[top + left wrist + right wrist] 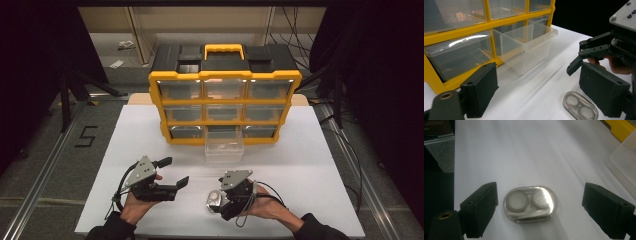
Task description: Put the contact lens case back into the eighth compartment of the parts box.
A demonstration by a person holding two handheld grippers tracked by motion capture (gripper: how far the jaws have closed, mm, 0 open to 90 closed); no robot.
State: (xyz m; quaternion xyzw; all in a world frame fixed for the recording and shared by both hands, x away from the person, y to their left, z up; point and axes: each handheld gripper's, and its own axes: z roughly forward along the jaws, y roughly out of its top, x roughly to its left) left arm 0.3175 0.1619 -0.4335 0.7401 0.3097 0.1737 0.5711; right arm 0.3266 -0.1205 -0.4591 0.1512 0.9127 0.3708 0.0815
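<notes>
only writing readable: a black "5" (86, 136) marked on the grey floor left of the counter (300, 165). no brand legible on the organizer.

counts: 1 yellow + black plastic drawer organizer (225, 75) w/ yellow carry handle, 9 clear drawers in a 3x3 grid; 1 of them, the bottom-middle drawer (224, 148), is pulled out toward the person. 1 contact lens case (530, 203). 2 hand-held grippers.

lens case: clear glossy plastic, rounded oblong, 2 round wells side by side w/ whitish circles inside. lies flat on the white counter, front right of centre, well apart from the organizer and nearer the person than the open drawer.

right hand-held gripper (539, 210): black matte jaws spread wide, one each side of the case, not touching it; gripping nothing. grey 3-cornered plate on top, cable trailing.

left hand-held gripper (544, 92): jaws also wide apart, empty, pointed toward the pulled-out drawer; lens case sits near its right jaw in the left gripper view.

counter surface: smooth white sheet, rectangular.
</notes>
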